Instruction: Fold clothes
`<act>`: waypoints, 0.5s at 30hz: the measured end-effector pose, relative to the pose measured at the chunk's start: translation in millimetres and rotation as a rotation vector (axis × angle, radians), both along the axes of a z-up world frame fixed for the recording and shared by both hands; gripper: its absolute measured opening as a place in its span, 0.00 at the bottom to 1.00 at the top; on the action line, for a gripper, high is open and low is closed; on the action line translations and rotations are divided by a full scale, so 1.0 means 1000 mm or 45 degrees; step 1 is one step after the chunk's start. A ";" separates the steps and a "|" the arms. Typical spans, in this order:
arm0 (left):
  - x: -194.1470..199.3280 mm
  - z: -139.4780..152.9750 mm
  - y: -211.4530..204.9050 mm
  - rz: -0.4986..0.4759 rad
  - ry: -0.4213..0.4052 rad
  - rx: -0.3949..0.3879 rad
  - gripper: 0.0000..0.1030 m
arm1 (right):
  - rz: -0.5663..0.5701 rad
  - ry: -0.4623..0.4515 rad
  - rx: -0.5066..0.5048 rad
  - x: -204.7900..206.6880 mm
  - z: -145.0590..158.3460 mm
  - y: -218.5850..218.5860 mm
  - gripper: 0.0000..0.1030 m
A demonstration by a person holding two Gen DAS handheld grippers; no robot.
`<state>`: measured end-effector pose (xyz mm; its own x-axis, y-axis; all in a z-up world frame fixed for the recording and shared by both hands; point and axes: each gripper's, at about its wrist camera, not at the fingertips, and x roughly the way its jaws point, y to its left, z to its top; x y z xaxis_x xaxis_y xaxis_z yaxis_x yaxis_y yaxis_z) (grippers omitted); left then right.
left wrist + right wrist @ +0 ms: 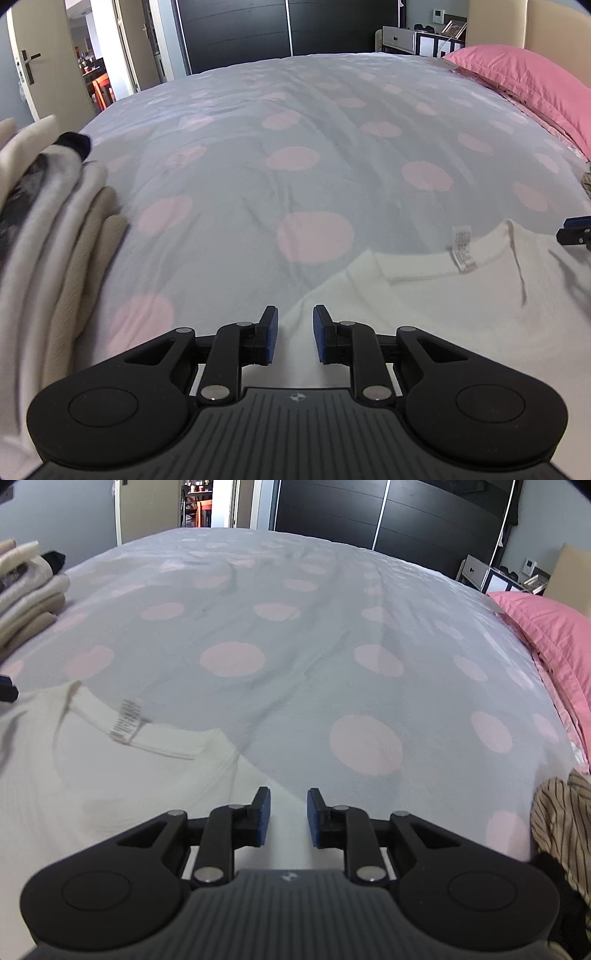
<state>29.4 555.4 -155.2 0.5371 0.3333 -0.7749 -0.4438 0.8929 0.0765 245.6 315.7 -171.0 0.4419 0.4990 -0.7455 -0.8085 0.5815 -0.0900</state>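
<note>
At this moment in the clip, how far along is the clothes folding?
Done: a stack of folded beige and cream garments sits at the bed's left edge. In hand: a white T-shirt with a neck label lies spread on the pink-dotted bedcover; the left gripper and right gripper hover open at its shoulders, holding nothing. Left: folding it, then the crumpled striped garment.

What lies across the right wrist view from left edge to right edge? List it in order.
Stack of folded clothes → white T-shirt with its neck label → right gripper → pink pillow → striped garment at the right edge. All lie on the dotted bedspread.
</note>
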 end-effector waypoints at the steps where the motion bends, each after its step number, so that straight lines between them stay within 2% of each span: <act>1: -0.011 0.005 -0.002 0.004 0.004 -0.019 0.18 | 0.009 0.014 0.003 -0.007 0.007 -0.007 0.27; 4: -0.048 0.019 -0.012 0.020 0.018 -0.059 0.19 | 0.037 0.056 0.014 -0.028 0.028 -0.030 0.34; 5: -0.061 0.024 -0.016 0.026 0.023 -0.068 0.23 | 0.048 0.071 0.018 -0.035 0.036 -0.037 0.34; 7: -0.088 0.033 -0.027 0.042 0.019 -0.074 0.33 | 0.076 0.108 0.035 -0.055 0.047 -0.055 0.38; 8: -0.102 0.038 -0.034 0.044 0.015 -0.069 0.47 | 0.088 0.127 0.043 -0.066 0.053 -0.065 0.40; 9: -0.116 0.043 -0.042 0.043 0.010 -0.062 0.56 | 0.100 0.147 0.049 -0.077 0.057 -0.074 0.41; 15: -0.185 0.063 -0.093 -0.009 0.006 -0.094 0.57 | 0.126 0.229 0.039 -0.152 0.064 -0.135 0.42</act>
<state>-155.8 462.4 -92.5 0.5355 0.2714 -0.7997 -0.4372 0.8993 0.0124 94.1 180.2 -107.2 0.2508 0.5573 -0.7915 -0.8635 0.4984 0.0773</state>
